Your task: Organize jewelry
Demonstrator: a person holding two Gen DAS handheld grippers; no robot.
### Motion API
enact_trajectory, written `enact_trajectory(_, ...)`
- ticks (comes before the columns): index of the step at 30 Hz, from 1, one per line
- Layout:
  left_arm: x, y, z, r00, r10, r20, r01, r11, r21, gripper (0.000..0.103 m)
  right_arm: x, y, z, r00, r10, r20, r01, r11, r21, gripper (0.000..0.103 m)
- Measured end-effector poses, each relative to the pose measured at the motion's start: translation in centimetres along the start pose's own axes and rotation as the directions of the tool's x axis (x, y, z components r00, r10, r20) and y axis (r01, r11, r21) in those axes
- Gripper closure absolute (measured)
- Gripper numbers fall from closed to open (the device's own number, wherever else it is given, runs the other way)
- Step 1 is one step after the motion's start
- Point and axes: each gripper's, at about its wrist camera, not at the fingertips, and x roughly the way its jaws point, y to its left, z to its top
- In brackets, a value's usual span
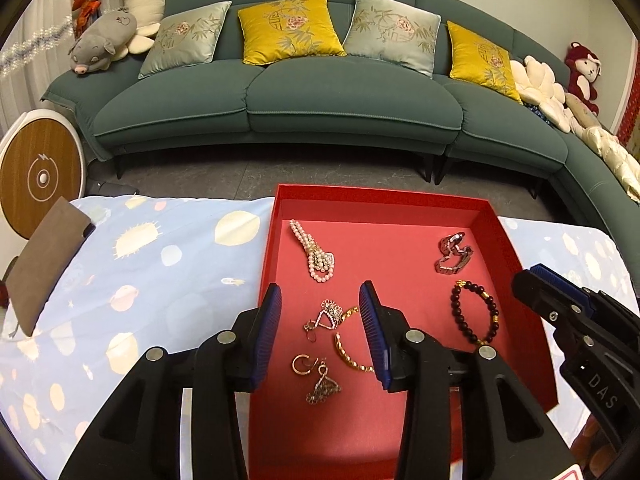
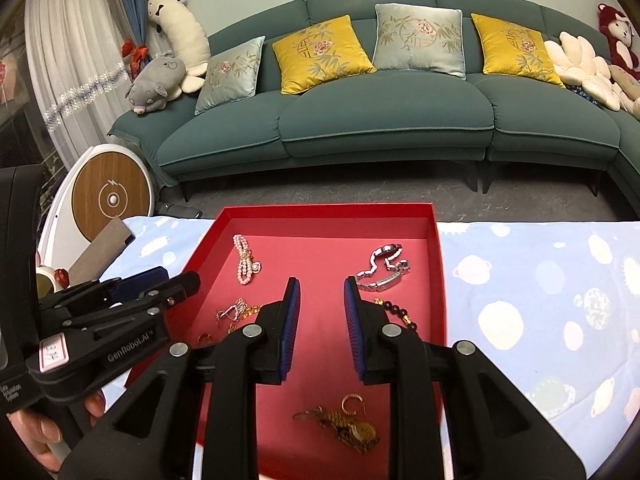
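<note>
- A red tray [image 1: 516, 248] is sitting on a table under a pale blue cloth [image 1: 160, 264] printed with planets, in front of a green sofa [image 1: 320, 96].
- The left gripper [image 1: 320, 300] is hanging over the near left part of the tray, its jaws standing partly apart with nothing between the pads.
- Directly below its gap, loose on the tray floor, a small silver charm [image 1: 330, 314] is lying against a gold chain [image 1: 348, 354]; nearer the camera a gold hoop [image 1: 302, 363] and a brassy tangled piece [image 1: 322, 388] are resting.
- A pearl bracelet [image 1: 314, 254] is lying in the far left of the tray, well apart from the pads.
- A silver watch [image 1: 454, 256] is lying folded in the far right of the tray.
- A dark bead bracelet [image 1: 474, 314] with gold beads is lying just nearer than the watch, by the right wall.
- The right gripper [image 2: 322, 300] is hovering over the middle of the tray, its jaws narrowly parted and gripping nothing; bare red floor is showing between the pads.
- In the right wrist view the watch [image 2: 382, 266] is lying just beyond the right pad, and the bead bracelet [image 2: 394, 310] is partly hiding behind that finger.
- A hand [image 2: 36, 432] is holding the left gripper's handle at the lower left of the right wrist view.
- A brown pouch [image 1: 44, 268] is lying at the cloth's far left edge.
</note>
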Motion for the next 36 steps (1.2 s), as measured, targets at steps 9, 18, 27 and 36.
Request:
enact_trajectory(9, -4.7, 0.6, -1.8, 0.999, -0.020, 0.025, 0.021, 1.000, -0.020, 0.064, -5.0, -0.1, -1.2, 1.000, -0.003, 0.017, 0.003, 1.000, 0.017, 0.080)
enact_trajectory(18, -6.0, 0.0, -3.9, 0.999, -0.015, 0.029, 0.016, 1.000, -0.010, 0.064, -6.9, 1.4, -3.6, 1.000, -0.008, 0.006, 0.008, 1.000, -0.026, 0.074)
enact_trajectory(27, -2.7, 0.4, -5.9, 0.999, 0.033, -0.036, -0.034, 0.999, -0.005, 0.064, -3.4, 1.6, -5.9, 0.996, -0.030, -0.082, 0.026, 0.999, -0.040, 0.075)
enact_trajectory(36, -1.0, 1.2, -7.8, 0.993, 0.047, -0.105, -0.049, 0.999, -0.009, 0.064, -2.1, 1.4, -7.6, 0.990, -0.046, -0.133, 0.040, 0.998, -0.048, 0.075)
